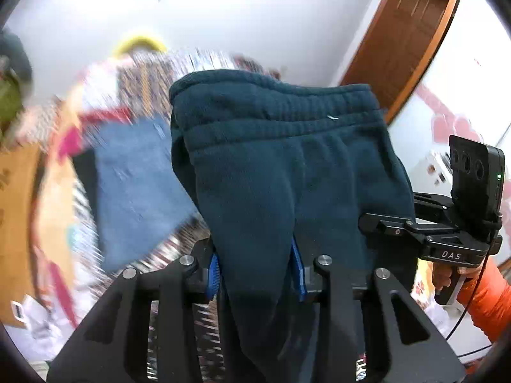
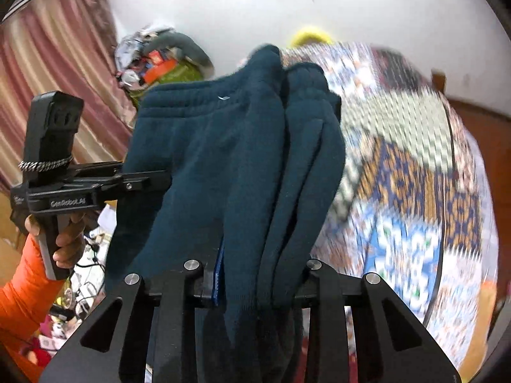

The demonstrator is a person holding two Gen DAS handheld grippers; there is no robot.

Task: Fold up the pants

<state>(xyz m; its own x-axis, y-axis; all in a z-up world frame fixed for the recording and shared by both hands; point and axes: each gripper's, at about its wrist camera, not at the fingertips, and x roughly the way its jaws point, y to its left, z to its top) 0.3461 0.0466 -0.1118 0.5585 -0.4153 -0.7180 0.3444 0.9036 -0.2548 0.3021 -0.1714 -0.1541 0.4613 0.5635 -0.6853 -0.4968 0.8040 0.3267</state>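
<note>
Each camera sits just behind its own gripper and looks forward along the fingers, tilted upward so the white wall (image 1: 255,16) fills the top of both views. The left wrist view has the left gripper (image 1: 255,274) at its bottom edge, very close, with the dark teal pants (image 1: 287,159) filling the middle. It faces toward the right, catching the right gripper (image 1: 383,223) from the side near a brown door (image 1: 408,32). The right wrist view looks over the right gripper (image 2: 255,281), equally close to the pants (image 2: 223,159), and sees the left gripper (image 2: 143,180) side-on before a pink curtain (image 2: 57,63). Both views share the pants, the wall and a blurred patterned cloth (image 2: 415,159).
</note>
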